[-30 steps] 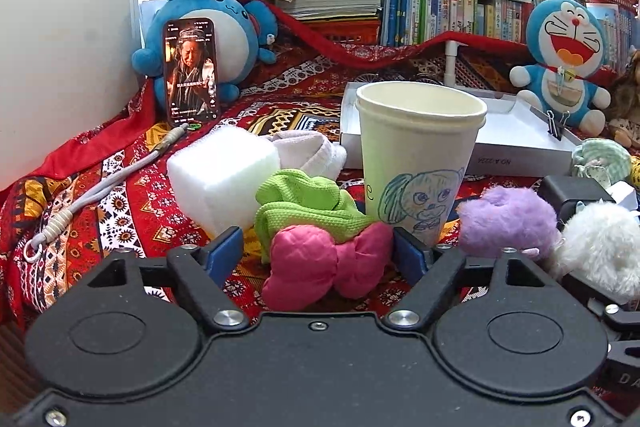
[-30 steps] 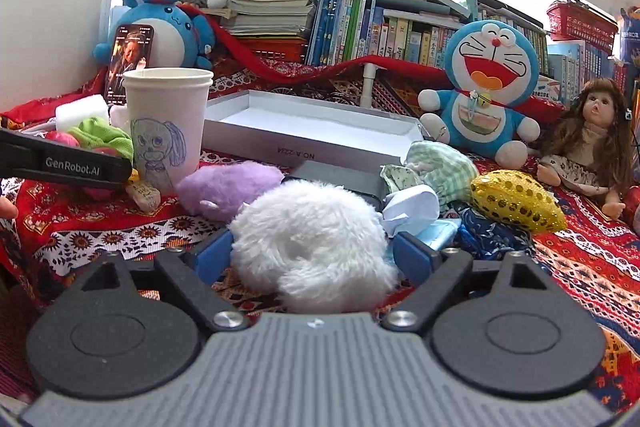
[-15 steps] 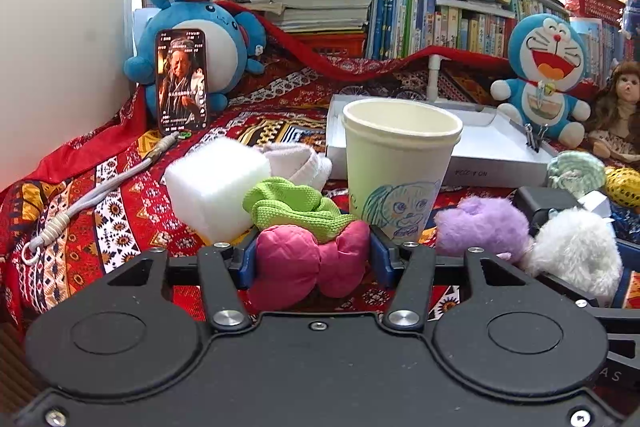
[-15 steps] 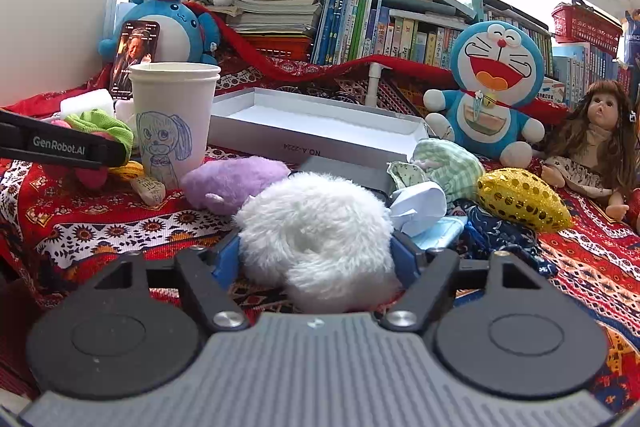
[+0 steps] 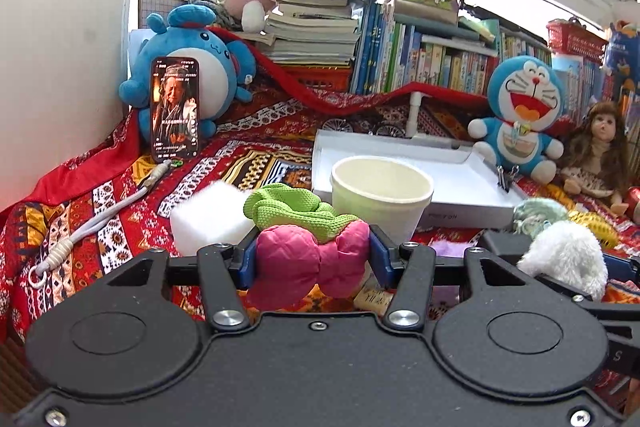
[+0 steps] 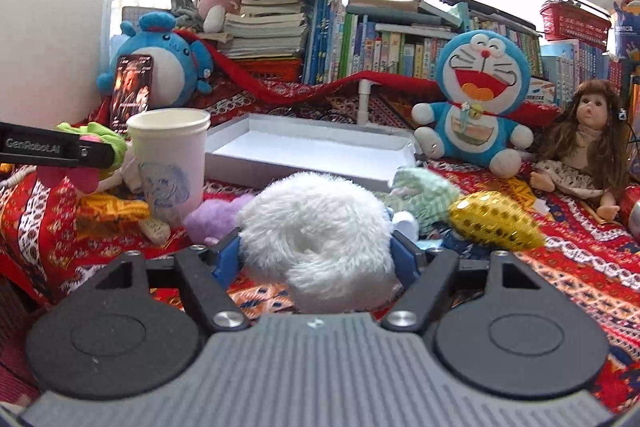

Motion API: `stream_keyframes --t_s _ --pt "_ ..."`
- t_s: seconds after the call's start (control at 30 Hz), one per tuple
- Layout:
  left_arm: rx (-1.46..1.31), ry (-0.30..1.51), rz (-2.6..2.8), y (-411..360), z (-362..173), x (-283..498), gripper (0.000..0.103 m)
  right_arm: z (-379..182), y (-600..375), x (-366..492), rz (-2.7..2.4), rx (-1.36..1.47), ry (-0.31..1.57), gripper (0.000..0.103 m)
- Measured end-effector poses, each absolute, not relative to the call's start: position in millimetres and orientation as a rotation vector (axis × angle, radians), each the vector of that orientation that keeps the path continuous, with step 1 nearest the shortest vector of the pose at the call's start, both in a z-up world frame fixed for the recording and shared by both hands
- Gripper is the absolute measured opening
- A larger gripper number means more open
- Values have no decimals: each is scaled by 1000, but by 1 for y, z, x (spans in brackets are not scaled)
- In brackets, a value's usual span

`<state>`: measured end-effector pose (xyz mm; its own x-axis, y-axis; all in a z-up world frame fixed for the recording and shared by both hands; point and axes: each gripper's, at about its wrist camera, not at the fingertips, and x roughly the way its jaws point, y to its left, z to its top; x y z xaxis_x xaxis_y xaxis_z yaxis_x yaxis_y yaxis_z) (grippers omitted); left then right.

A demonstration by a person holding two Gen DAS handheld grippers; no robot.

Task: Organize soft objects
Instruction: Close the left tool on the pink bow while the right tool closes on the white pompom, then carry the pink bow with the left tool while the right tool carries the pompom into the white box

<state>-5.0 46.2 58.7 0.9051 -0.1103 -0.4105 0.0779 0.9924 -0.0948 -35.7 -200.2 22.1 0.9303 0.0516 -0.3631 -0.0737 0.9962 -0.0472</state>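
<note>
Nearest the left wrist camera, the left claw (image 5: pixel 312 261) is clamped on a pink padded fabric bow (image 5: pixel 310 269), its blue pads pressing both lobes; a lime-green knitted cloth (image 5: pixel 294 209) rides on top of the bow, and whether the pads also catch it cannot be told. The bow's lower edge is cut off by the claw's black body. Its jaws have just been closing onto the bow.

The right claw (image 6: pixel 316 253) is clamped on a white fluffy plush ring (image 6: pixel 316 227), whose fur hides most of both blue pads; its jaws have likewise just been closing around the ring. The ring's underside is hidden behind the grey claw body.

Just beyond, on the red patterned cloth (image 6: pixel 580 259) covering the desk, lie a lilac fluffy pom-pom (image 6: pixel 214 217), half hidden behind the ring, a pale green checked fabric bundle (image 6: pixel 424 193) and a yellow sequinned cushion (image 6: pixel 492 223). A white foam block (image 5: pixel 208 217) sits left of the bow, blurred.

A cream paper cup with a blue dog drawing (image 6: pixel 170 159) stands upright near the desk's middle, its base hidden in the left view. Behind it lies a white shallow cardboard box lid (image 6: pixel 312 151).

Toward the far edge sit a blue cat plush toy (image 6: pixel 478 99), a long-haired doll (image 6: pixel 584 143), and a round blue plush (image 5: pixel 200 67) with a lit smartphone (image 5: pixel 175 109) leaning on it. Books (image 5: pixel 420 59) line the window sill behind.
</note>
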Motion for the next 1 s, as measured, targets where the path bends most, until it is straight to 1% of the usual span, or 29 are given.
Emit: stream_keyframes --t_s 0.3,0.57,0.8,1.0 --pt "-91 398 -138 54 89 2 51 48 -225 -28 24 -10 353 76" --pt "-133 410 -245 61 134 36 51 78 -241 -6 57 3 373 76" --pt "-179 559 -403 49 172 98 51 113 -259 41 136 54 440 76" --pt "-160 724 -424 22 181 163 51 133 -268 82 226 23 478 76"
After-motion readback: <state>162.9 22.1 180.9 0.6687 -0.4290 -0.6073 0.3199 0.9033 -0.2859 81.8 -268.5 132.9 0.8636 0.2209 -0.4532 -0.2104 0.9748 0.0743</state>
